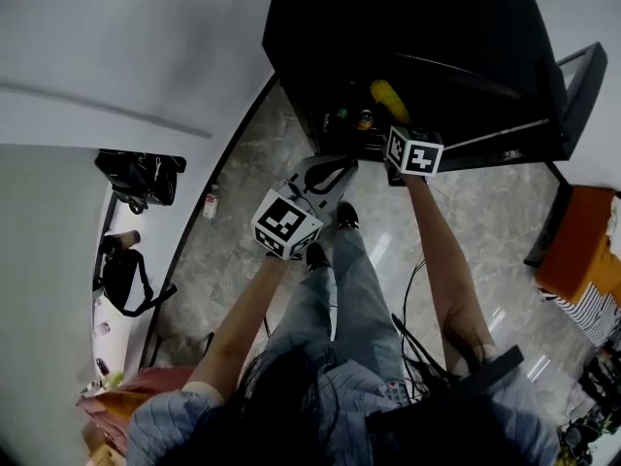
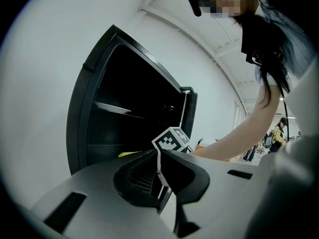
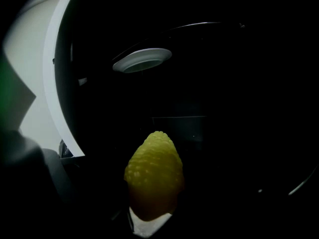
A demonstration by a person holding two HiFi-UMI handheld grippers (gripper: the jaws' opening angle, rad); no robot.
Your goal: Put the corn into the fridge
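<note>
Dark hair (image 1: 291, 396) fills the near edge of the head view, both arms stretched far toward the open black fridge (image 1: 408, 27). At the fridge's mouth the right gripper (image 1: 397, 119) carries the yellow corn (image 1: 387, 98) above a low shelf of small bottles (image 1: 353, 118) (labels too small to read). The left gripper (image 1: 335, 171) hangs nearer, over the marble floor (image 1: 466, 202).

From the left gripper view, its jaws are pressed together on nothing, with the fridge standing far left.

From the right gripper view, the jaws clamp the corn by its near end only. Its tip points into the dark cavity, below a white plate (image 3: 142, 59) on a farther shelf.

Likely trouble: with so short a grip the cob could pivot or slip. On release it could roll off a shelf lip or knock the bottles, since the unlit interior hides edges.
</note>
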